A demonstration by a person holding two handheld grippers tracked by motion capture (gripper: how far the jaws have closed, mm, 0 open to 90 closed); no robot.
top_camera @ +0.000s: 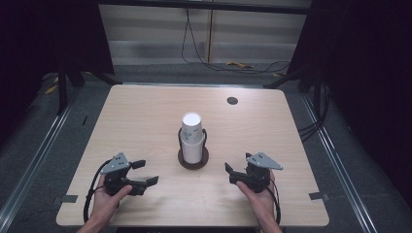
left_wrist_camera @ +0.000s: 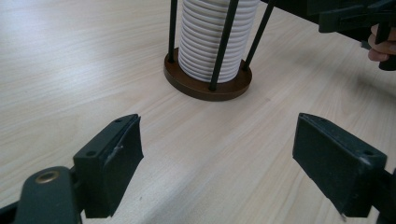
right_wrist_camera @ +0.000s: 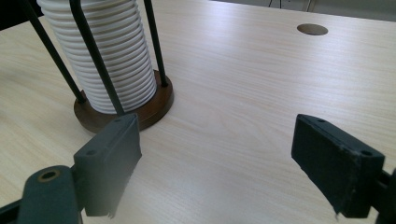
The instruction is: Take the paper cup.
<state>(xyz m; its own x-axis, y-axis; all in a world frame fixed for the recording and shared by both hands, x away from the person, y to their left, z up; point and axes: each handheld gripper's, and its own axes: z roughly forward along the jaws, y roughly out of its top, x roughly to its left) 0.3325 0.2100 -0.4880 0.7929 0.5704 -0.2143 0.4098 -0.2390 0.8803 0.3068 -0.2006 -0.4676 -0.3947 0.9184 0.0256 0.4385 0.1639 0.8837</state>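
Note:
A stack of white paper cups (top_camera: 192,137) stands upside down in a holder with a round brown base (top_camera: 193,161) and thin black rods, at the middle of the wooden table (top_camera: 145,111). My left gripper (top_camera: 145,172) rests low at the front left, jaws wide open and empty, pointing toward the holder. My right gripper (top_camera: 231,173) sits at the front right, also open and empty. In the left gripper view the cup stack (left_wrist_camera: 217,37) is ahead past the open gripper (left_wrist_camera: 217,158). In the right gripper view the stack (right_wrist_camera: 109,56) lies ahead to the left of the open gripper (right_wrist_camera: 217,163).
A round cable hole (top_camera: 232,100) sits near the table's far right corner, also seen as a hole (right_wrist_camera: 312,29) in the right gripper view. Cables lie on the floor beyond the table. Dark frames and curtains flank both sides.

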